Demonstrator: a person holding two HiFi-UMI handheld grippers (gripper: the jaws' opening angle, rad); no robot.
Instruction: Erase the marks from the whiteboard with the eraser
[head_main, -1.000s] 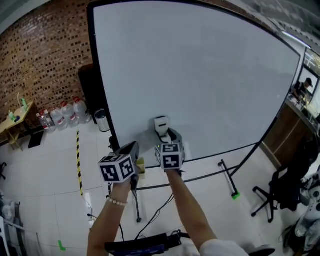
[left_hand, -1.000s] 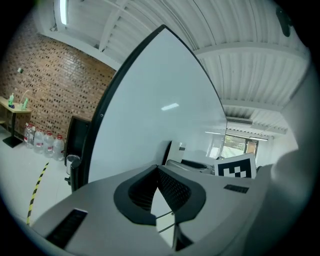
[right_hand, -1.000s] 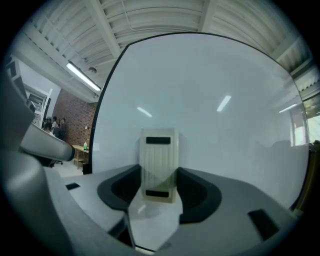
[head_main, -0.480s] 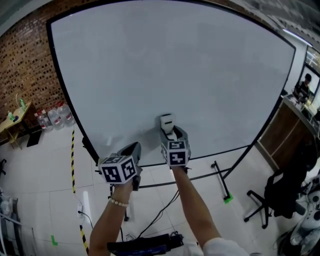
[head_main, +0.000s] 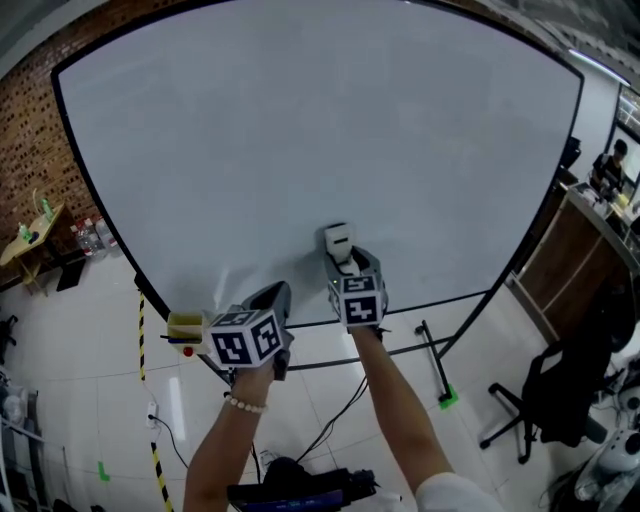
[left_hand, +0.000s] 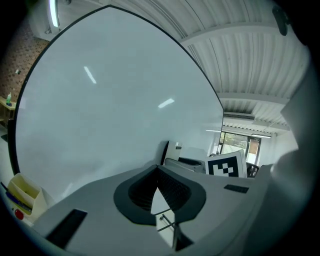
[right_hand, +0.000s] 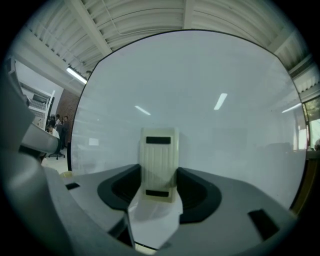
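Lately carried rightward along the large white black-framed whiteboard (head_main: 300, 130): against the head view of a second ago, a marked leftward slide of the board's left edge, and a small yellow plastic tray (head_main: 186, 325) now showing on the outer side of the left gripper (head_main: 274, 292). Read as a sweep across the lower board, by now well in from that edge. Right gripper (head_main: 343, 258) clamped on the cream ribbed plastic eraser with black end strips (head_main: 338, 240); eraser upright between the fingers, projecting past the fingertips, at the board's face, actual contact not to be told from here. Left gripper's fingers closed together on nothing, idle near the board's lower edge. No marks found ahead of either pair of fingers, nor anywhere on the board in view; judged near done, or any remaining marks too faint to make out. Right gripper view: eraser (right_hand: 159, 165) head-on, dark pads (right_hand: 120, 190) snug on its two sides, only glare streaks on the board beyond; none of that grip detail in the head view. Left gripper view: tray (left_hand: 22, 189) low to the fingers' left, red dot (left_hand: 19, 214) beneath it, marker cube (left_hand: 227, 166) of the other gripper to the fingers' right. Head view alone: black board stand (head_main: 432, 352) and white tiled floor (head_main: 90, 380) below the fingers.
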